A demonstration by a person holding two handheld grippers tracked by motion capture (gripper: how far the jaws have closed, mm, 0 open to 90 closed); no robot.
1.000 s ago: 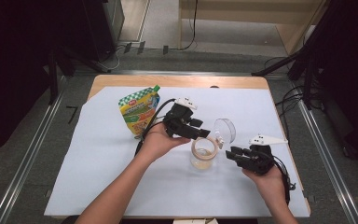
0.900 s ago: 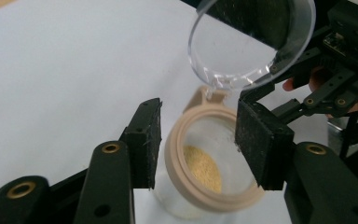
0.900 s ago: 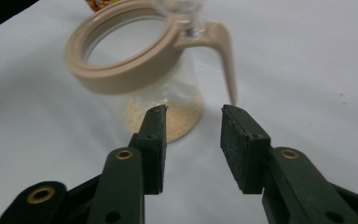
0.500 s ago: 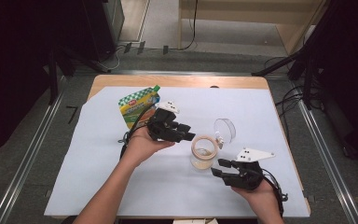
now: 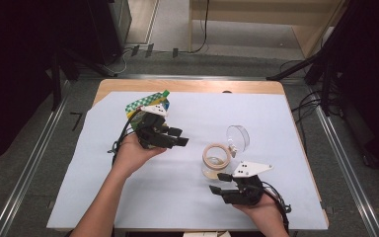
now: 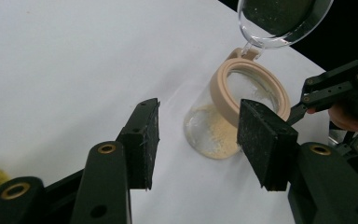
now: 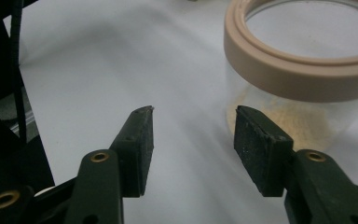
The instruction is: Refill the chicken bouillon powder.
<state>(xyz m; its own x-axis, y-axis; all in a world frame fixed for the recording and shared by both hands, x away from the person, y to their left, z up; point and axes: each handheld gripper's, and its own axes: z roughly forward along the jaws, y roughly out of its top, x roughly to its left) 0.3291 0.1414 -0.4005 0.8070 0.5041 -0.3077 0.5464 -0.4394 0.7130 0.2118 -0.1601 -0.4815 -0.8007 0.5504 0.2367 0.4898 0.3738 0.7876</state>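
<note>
Standing upright, mouth up, the jar (image 5: 216, 160) sits between both grippers' empty, just-widened jaws.

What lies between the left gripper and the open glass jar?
Nothing: in the high view, bare white table cover separates the left gripper from the glass jar. The left gripper view shows its jaws empty, their opening just changed.

Two grippers: the left gripper (image 5: 173, 140) and the right gripper (image 5: 218, 183). One glass jar (image 5: 214, 160) between them, one hinged lid (image 5: 238, 138) beyond it, one snack packet (image 5: 145, 104) behind the left.
</note>
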